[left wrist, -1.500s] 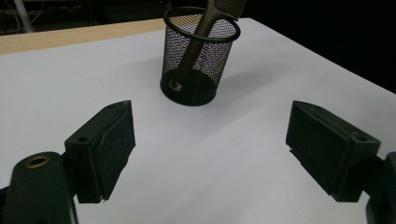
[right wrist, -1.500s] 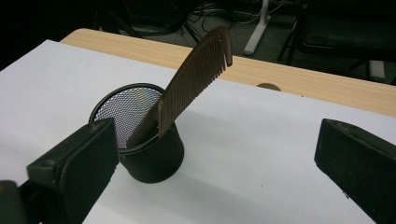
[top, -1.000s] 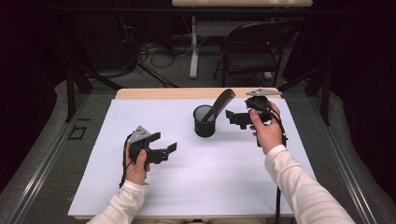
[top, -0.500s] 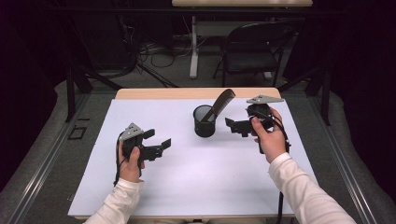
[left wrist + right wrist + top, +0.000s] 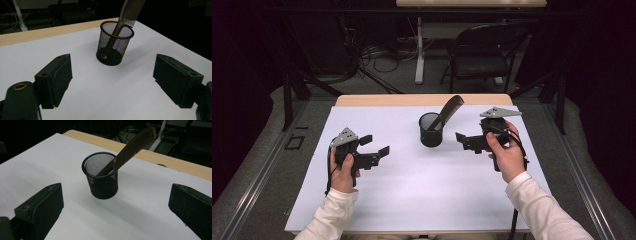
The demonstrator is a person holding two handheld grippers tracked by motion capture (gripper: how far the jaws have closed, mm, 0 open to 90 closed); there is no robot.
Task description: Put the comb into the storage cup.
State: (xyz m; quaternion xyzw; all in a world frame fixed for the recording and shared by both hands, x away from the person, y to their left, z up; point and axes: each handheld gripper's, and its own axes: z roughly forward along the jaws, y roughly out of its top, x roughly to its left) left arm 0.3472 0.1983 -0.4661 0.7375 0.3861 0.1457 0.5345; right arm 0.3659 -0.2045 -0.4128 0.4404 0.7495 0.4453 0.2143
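Nearest me, my left tongs hang over the desk's left half, jaws spread wide with nothing between them, aimed straight at the mesh cup so I can line it up. On the other side my right tongs hover near the right edge, also spread and empty, flanking the same cup. Farther back, toward the middle of the far edge, the cup stands upright with the comb handle-down inside, leaning on the rim, teeth end tilted up and out. That free end looks the easiest place to pinch.
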